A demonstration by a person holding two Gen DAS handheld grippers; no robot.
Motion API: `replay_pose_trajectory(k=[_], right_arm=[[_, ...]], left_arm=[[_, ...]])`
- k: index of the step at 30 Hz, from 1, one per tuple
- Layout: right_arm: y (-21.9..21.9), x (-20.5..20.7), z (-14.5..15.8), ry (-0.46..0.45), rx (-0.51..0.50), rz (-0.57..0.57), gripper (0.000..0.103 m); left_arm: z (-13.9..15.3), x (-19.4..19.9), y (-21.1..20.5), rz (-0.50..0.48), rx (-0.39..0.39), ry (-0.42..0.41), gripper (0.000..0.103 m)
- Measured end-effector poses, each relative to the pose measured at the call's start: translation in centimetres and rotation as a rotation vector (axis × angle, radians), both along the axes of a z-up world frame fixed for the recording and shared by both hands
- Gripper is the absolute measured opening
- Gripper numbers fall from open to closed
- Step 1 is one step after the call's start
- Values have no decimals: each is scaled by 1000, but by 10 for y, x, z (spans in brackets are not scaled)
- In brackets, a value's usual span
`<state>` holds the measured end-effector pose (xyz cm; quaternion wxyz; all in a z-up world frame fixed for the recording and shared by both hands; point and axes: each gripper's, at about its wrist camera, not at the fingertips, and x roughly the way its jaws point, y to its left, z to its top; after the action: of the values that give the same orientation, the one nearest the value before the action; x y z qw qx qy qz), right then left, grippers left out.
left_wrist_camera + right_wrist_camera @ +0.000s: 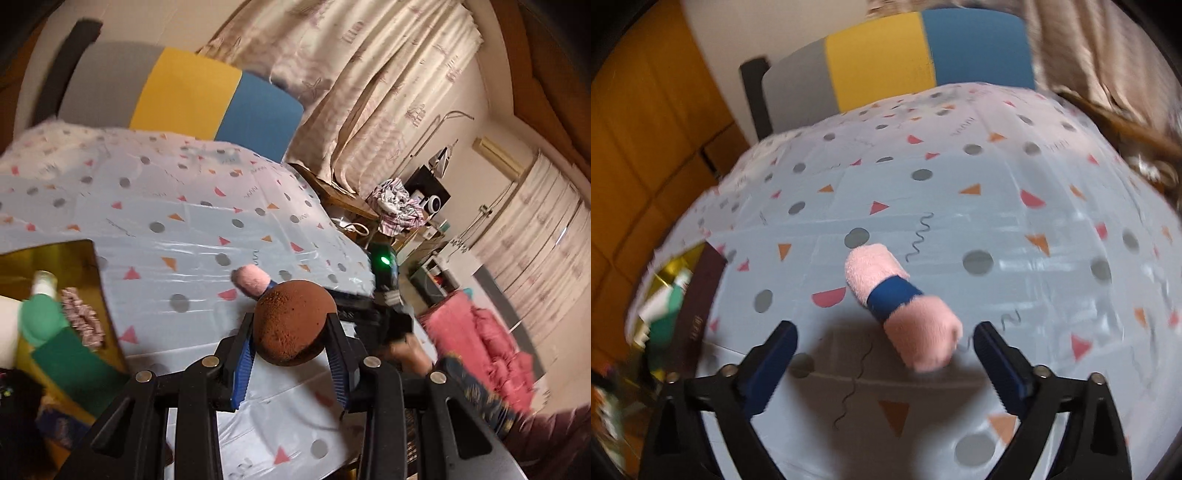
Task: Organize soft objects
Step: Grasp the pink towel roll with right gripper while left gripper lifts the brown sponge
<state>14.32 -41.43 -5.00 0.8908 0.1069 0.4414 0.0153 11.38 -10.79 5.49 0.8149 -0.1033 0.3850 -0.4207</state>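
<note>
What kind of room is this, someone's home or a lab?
Most likely a lived-in home, perhaps a bedroom or living room: patterned curtains, a table under a confetti-print tablecloth, and a crumpled pile of clothes on furniture by the wall.

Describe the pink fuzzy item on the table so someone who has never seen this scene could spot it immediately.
Start at the pale tablecloth printed with grey dots and coloured triangles. Near its front edge, just ahead of the open right gripper, lies the pink roll. It is the only loose thing there: a fluffy pink cylinder with a dark blue band around its middle.
</note>
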Motion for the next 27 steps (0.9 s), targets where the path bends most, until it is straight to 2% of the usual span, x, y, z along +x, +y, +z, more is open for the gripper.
replay_pose_trajectory(k=[4,8,9,10,12,17,18,22,27], right_arm=[[12,32,-12,60,-114,59,100],[20,58,-30,137,-166,90,99],[22,61,-34,149,-176,94,91],[27,64,-38,164,-185,110,64],[33,66,-42,188,-225,114,46],[51,51,-38,175,-177,164,44],[57,44,-37,179,-145,183,44],[75,18,-38,183,-124,222,47],[89,2,-46,159,-210,229,44]], left_arm=[[3,-17,5,1,55,-69,36],[4,-29,8,1,88,-106,36],[3,-31,8,5,97,-112,36],[2,-33,8,3,105,-115,36],[0,-38,10,4,110,-117,36],[-11,-46,10,19,158,-114,36],[-14,-46,9,22,161,-107,36],[-27,-48,7,49,209,-104,36],[-45,-48,5,115,298,-89,36]])
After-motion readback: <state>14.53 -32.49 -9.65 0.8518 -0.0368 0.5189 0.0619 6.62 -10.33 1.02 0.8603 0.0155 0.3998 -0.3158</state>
